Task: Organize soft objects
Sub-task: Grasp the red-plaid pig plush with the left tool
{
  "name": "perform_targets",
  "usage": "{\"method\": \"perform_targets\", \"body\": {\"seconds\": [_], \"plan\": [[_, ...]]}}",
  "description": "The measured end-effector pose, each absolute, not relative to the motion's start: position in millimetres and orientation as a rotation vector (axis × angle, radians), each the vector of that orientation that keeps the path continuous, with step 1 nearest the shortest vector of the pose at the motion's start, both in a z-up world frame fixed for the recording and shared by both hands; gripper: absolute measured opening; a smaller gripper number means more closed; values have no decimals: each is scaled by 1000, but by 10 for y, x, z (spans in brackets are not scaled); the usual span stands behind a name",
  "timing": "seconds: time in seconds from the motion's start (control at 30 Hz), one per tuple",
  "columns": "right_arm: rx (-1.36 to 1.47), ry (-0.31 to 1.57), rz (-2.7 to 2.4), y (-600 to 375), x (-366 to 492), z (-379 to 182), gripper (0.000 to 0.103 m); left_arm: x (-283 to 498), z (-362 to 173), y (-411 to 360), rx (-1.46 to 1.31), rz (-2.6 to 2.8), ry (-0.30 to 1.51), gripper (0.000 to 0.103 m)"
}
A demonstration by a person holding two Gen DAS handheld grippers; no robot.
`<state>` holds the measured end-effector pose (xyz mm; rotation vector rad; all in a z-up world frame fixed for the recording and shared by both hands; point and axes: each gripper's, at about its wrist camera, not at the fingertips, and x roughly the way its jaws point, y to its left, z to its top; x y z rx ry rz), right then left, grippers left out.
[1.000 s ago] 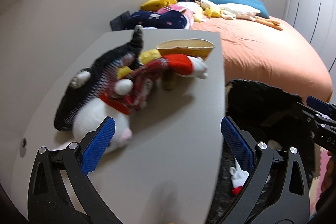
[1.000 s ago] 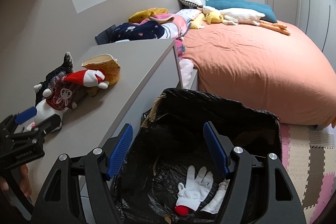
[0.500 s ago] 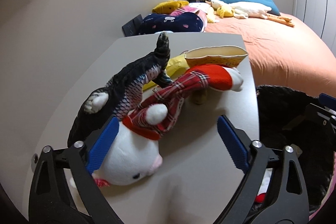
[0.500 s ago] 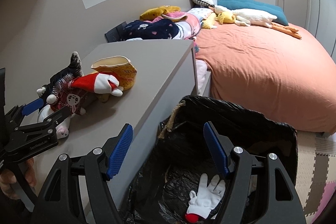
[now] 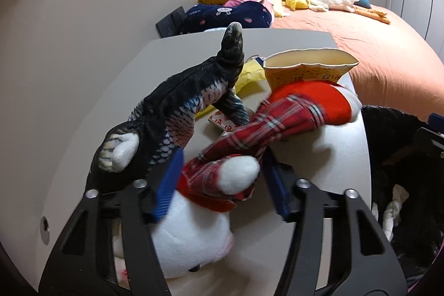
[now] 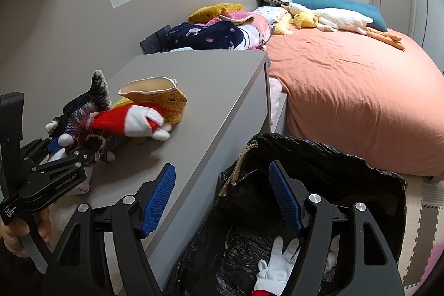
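Observation:
A white plush toy [image 5: 188,235] in red plaid clothes lies on the grey cabinet top [image 5: 327,168], its red-and-white end [image 5: 319,101] stretching towards a yellow soft cup [image 5: 308,65]. A black fish plush [image 5: 177,113] leans against it. My left gripper [image 5: 222,185] is shut on the white plush toy, its blue pads pressing the plaid part and a white paw. In the right wrist view the left gripper [image 6: 66,154] holds the same toy [image 6: 83,186]. My right gripper [image 6: 222,165] hangs open over a black-bagged bin [image 6: 319,157] holding a white glove [image 6: 274,262].
The bin [image 5: 402,135] stands right of the cabinet's edge. Behind is a bed with an orange cover [image 6: 347,90], with pillows, folded blankets [image 6: 211,35] and a white goose plush [image 6: 341,18] at its head. A hand [image 6: 16,232] grips the left tool.
My left gripper moved forward onto the white plush toy and its jaws narrowed from wide open to clamped on it. The right gripper stayed open and drifted slightly left above the bin.

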<state>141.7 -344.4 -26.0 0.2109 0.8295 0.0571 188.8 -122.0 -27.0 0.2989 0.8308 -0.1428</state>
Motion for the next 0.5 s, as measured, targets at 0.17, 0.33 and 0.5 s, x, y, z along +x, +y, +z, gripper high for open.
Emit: {"method": "perform_targets", "body": {"seconds": [0.17, 0.33, 0.5], "plan": [[184, 831, 70, -3361, 1507, -259, 71, 1881, -245, -1197, 292, -163, 828, 42], [149, 822, 98, -3282, 1656, -238, 71, 1867, -186, -1119, 241, -162, 828, 35], [114, 823, 130, -3225, 1871, -251, 71, 1826, -27, -1030, 169, -174, 828, 28]]}}
